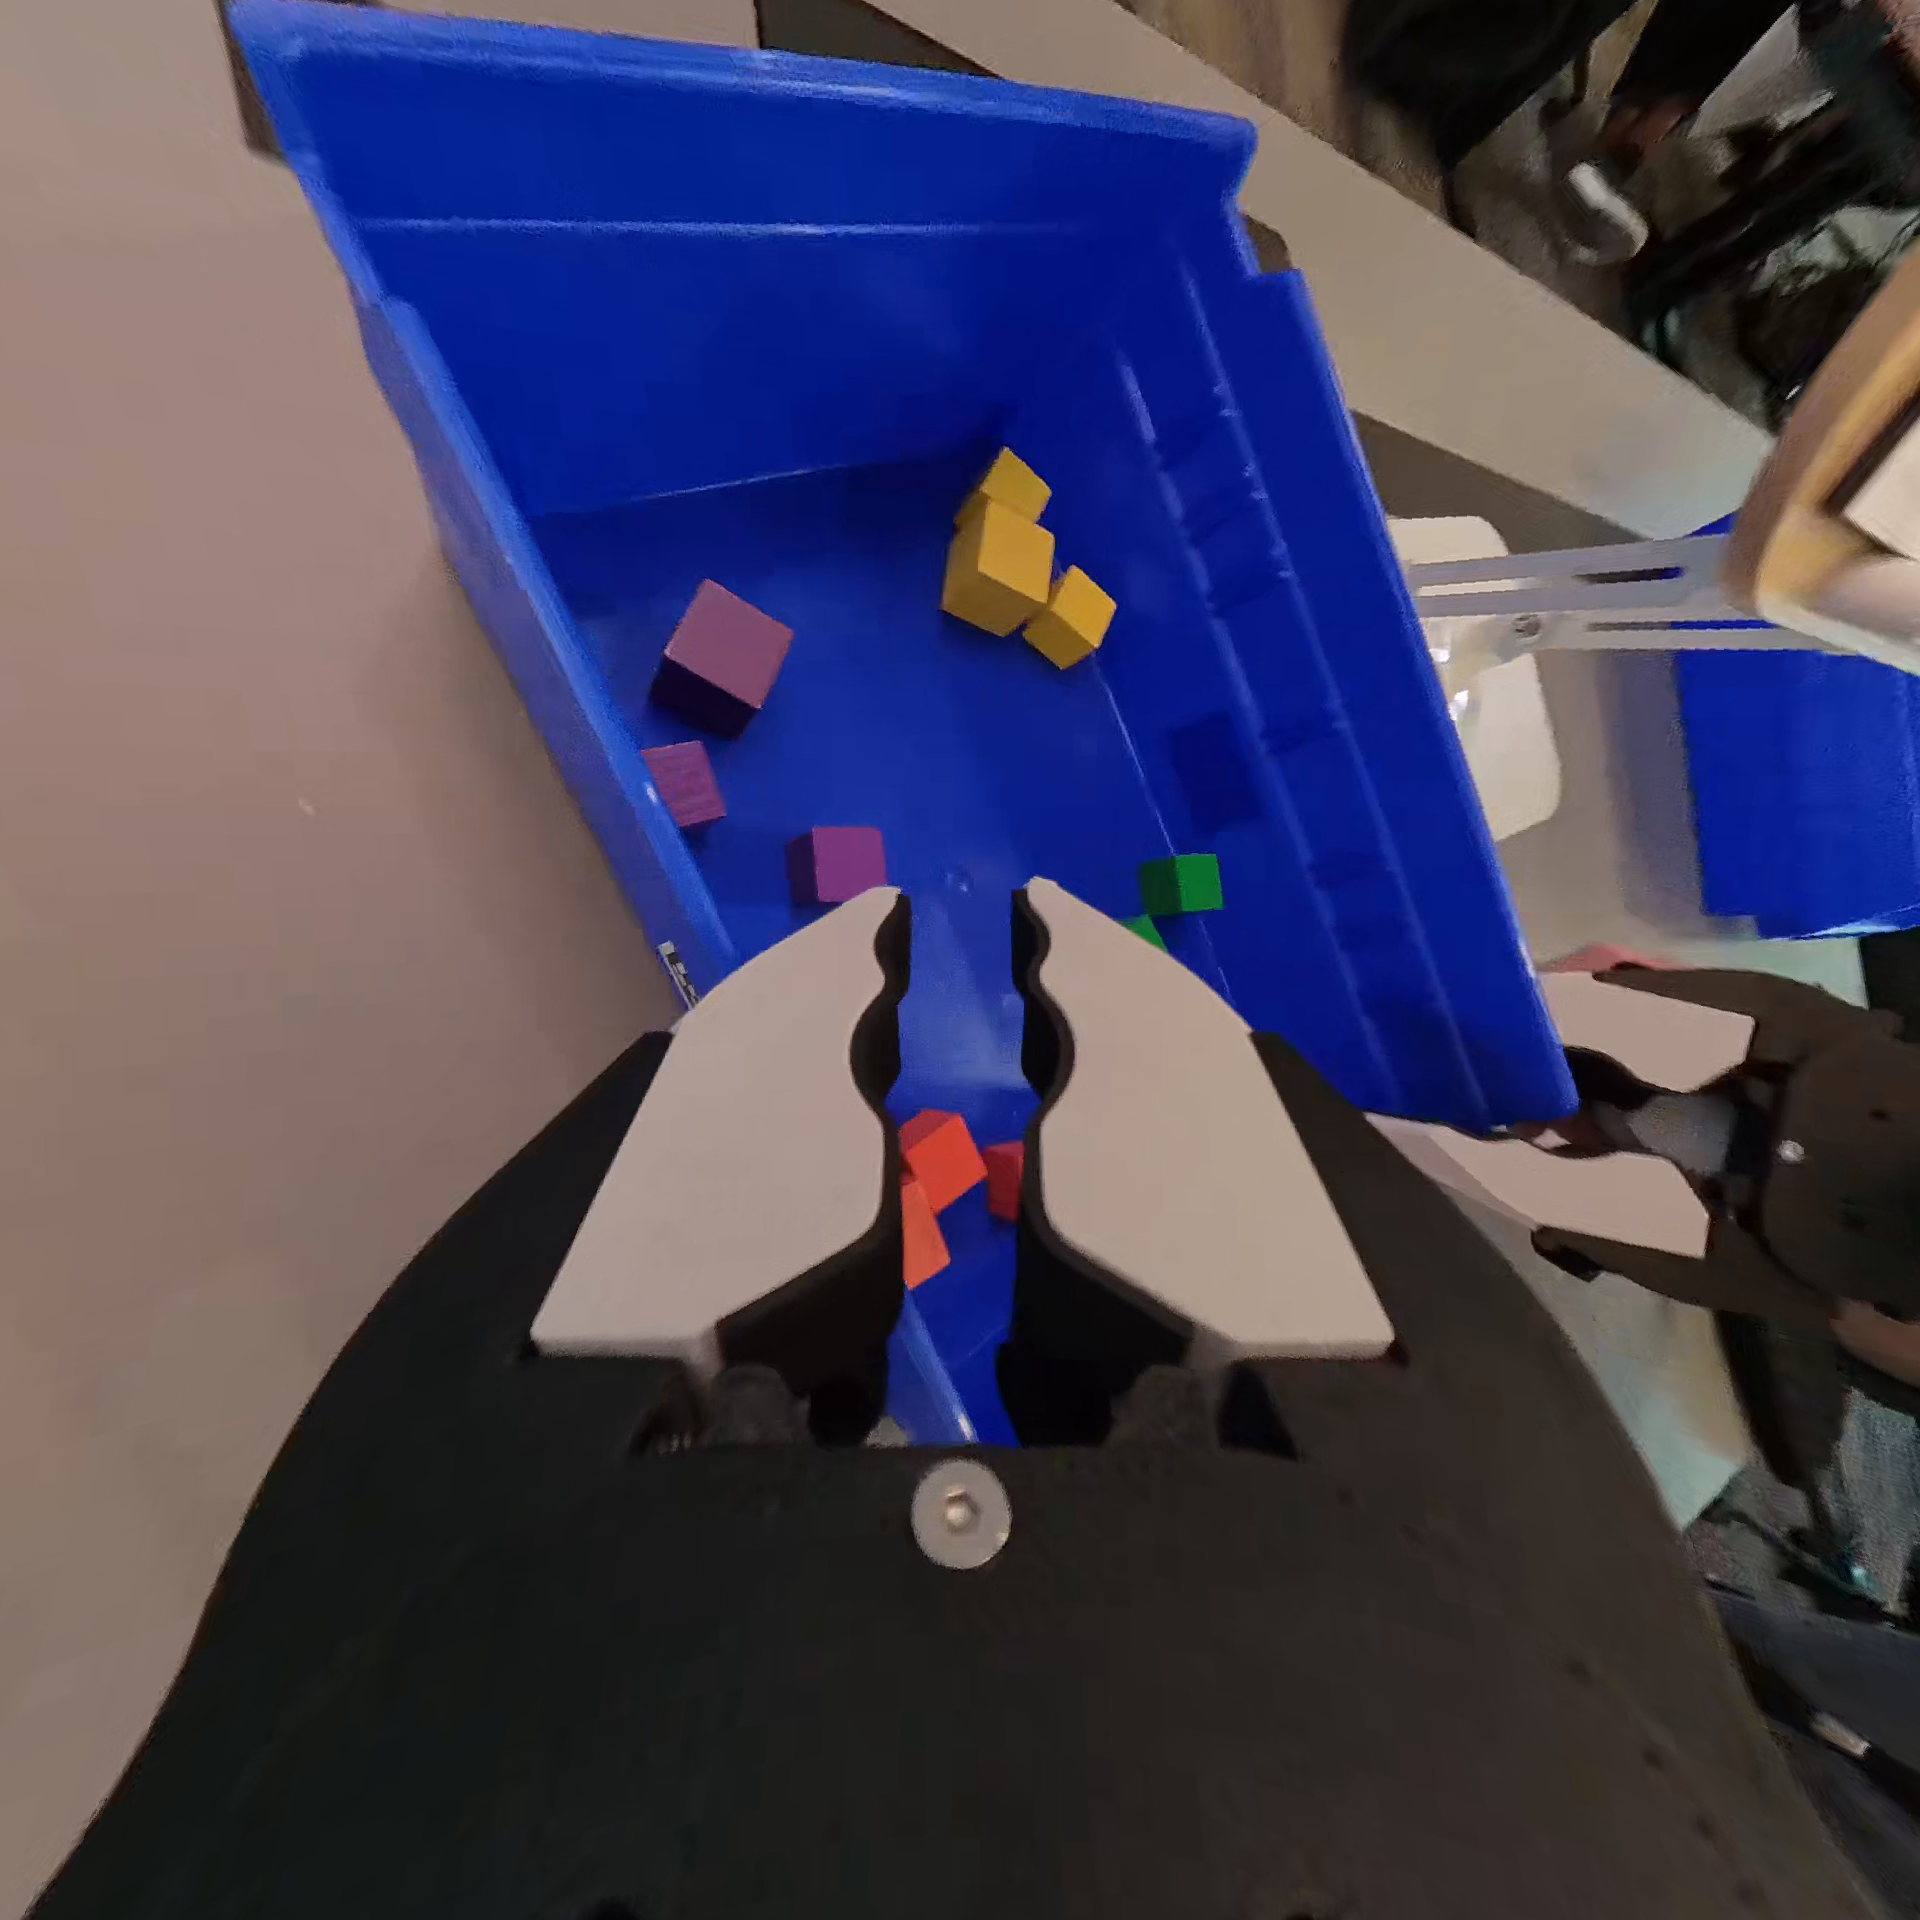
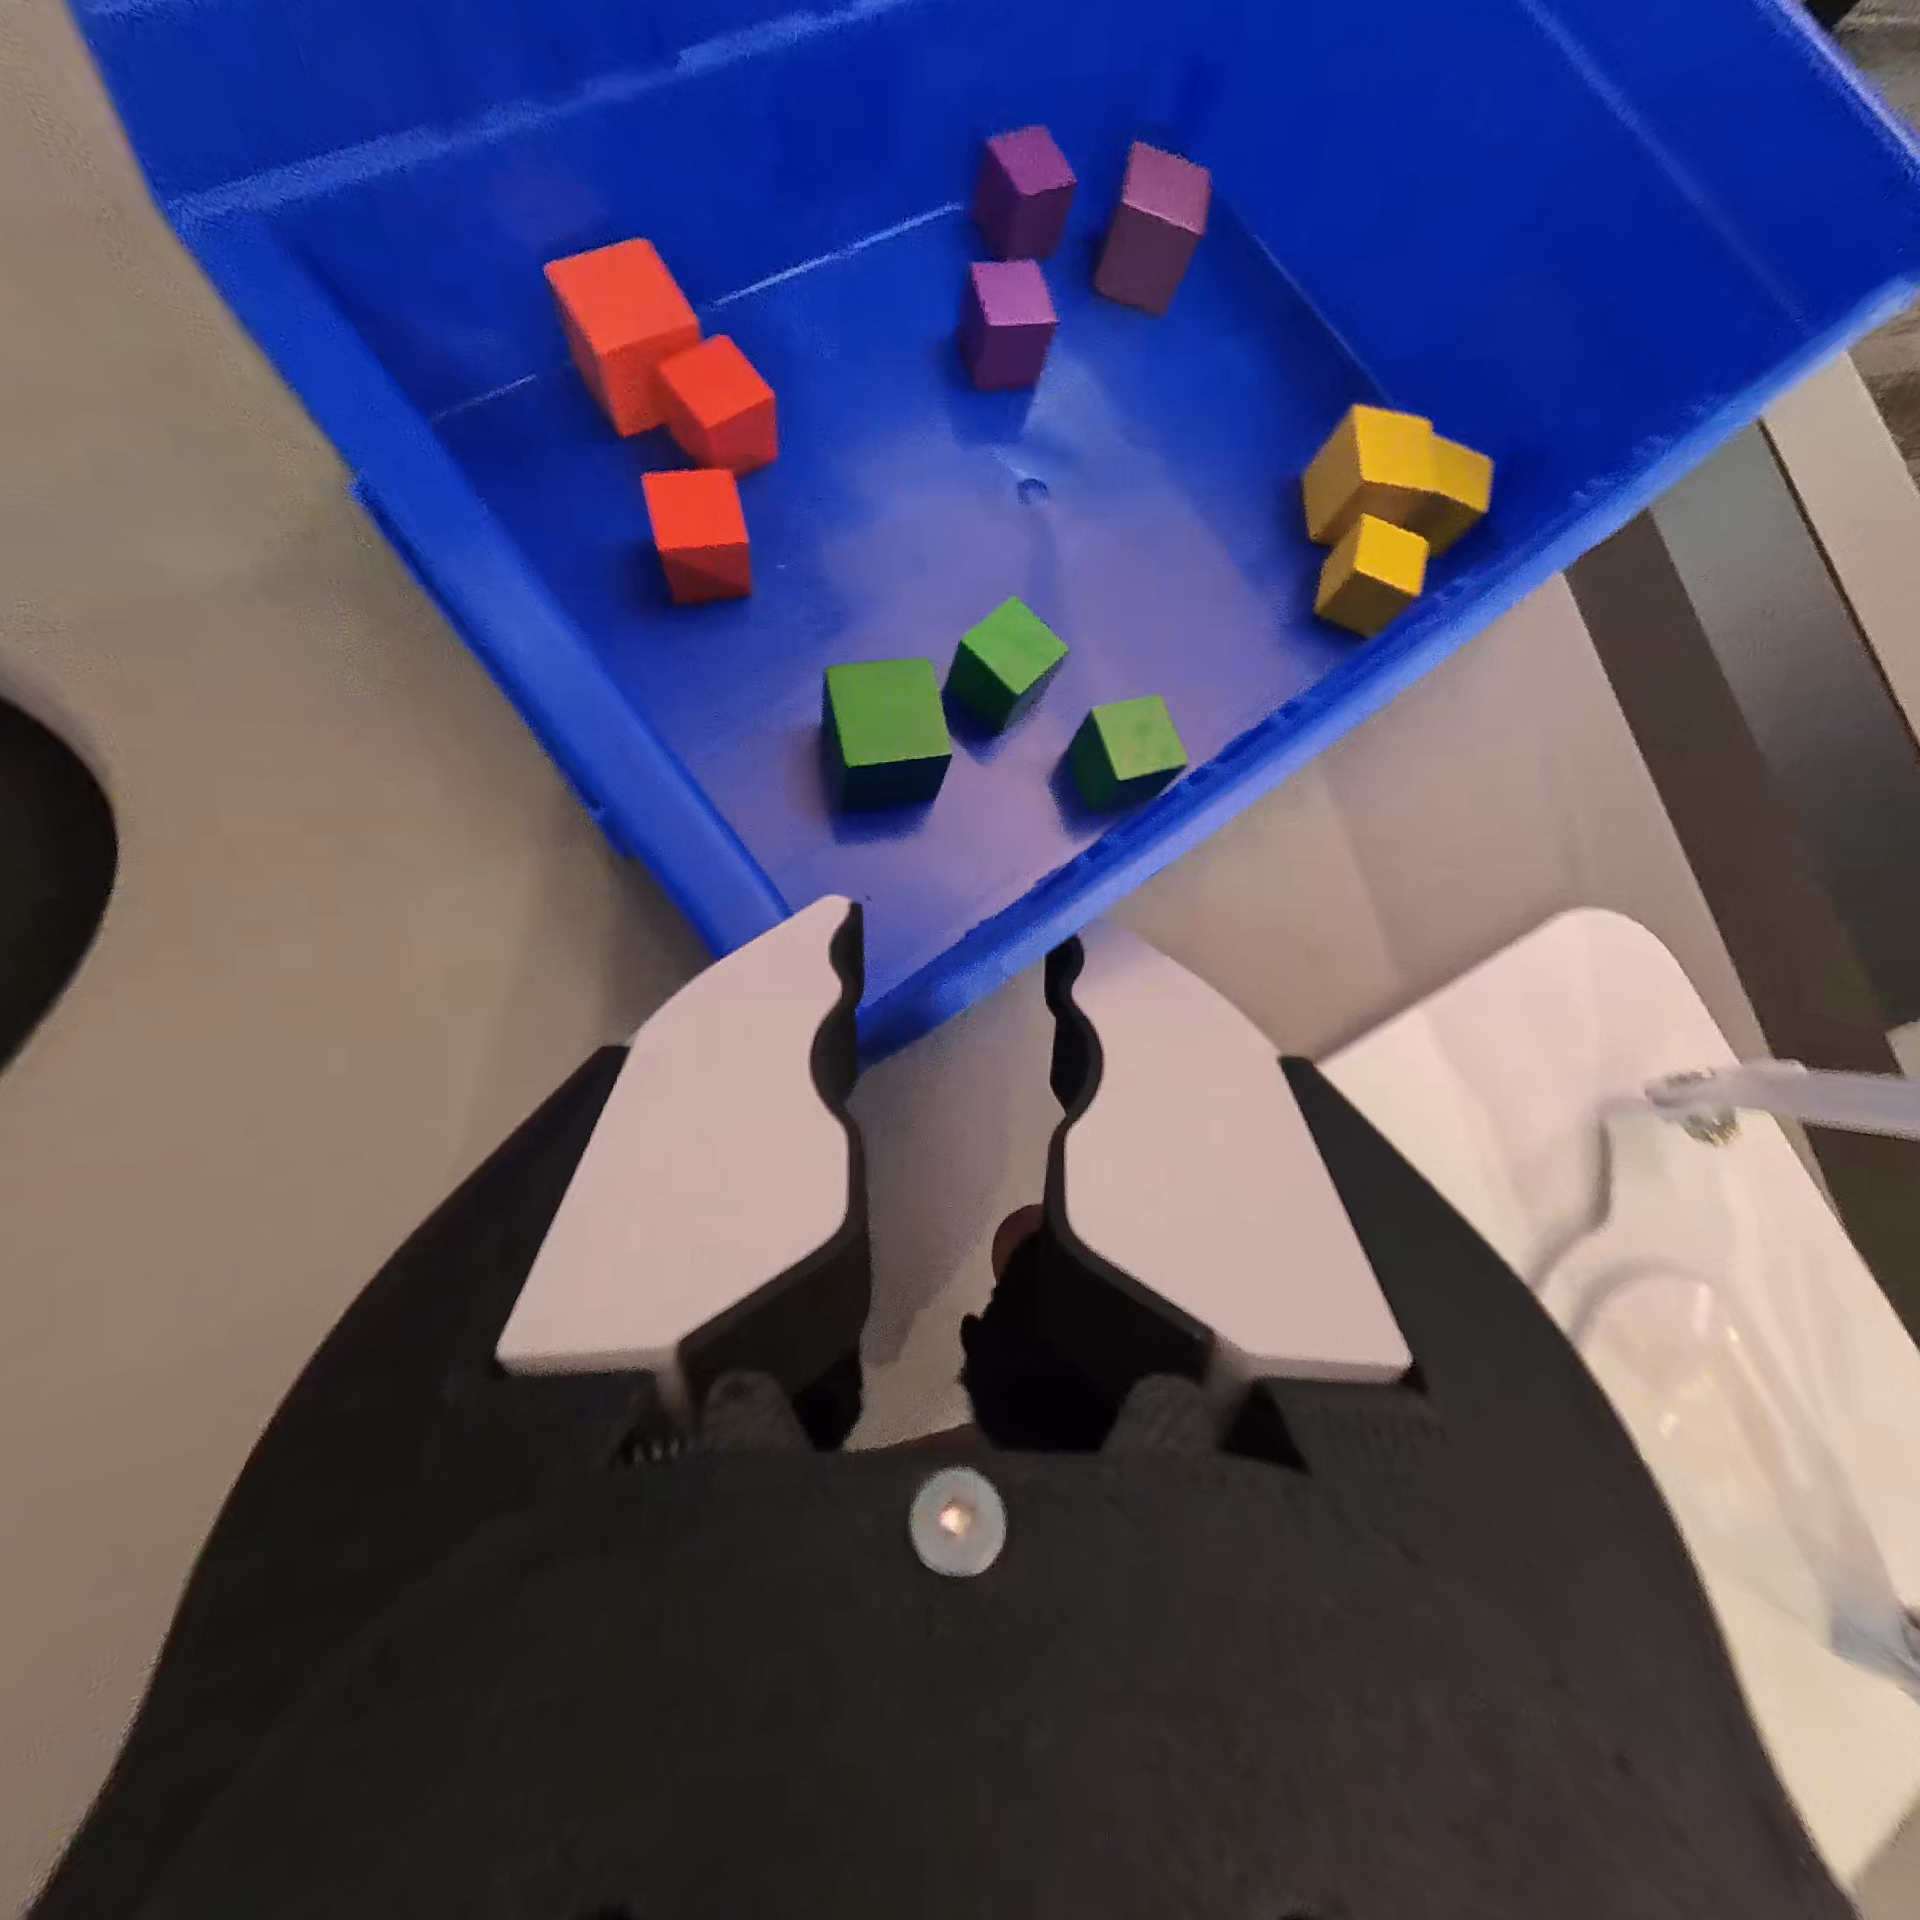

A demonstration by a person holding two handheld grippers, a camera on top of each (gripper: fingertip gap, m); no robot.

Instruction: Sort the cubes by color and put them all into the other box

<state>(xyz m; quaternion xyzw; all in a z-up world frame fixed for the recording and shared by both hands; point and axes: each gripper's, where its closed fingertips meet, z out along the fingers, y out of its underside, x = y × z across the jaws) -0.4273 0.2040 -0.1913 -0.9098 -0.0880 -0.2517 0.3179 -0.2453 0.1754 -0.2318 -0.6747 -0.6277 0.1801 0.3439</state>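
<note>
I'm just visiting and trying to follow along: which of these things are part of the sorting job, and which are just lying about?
Part of the job:
- blue box
- red cubes
- purple cubes
- yellow cubes
- green cubes
- left gripper and right gripper, both empty

Lying about:
- white tray
- grey table

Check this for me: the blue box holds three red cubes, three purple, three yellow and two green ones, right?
Not quite: the right wrist view shows three green cubes, not two. The rest stands: three red cubes, three purple and three yellow, all inside the blue box.
</note>
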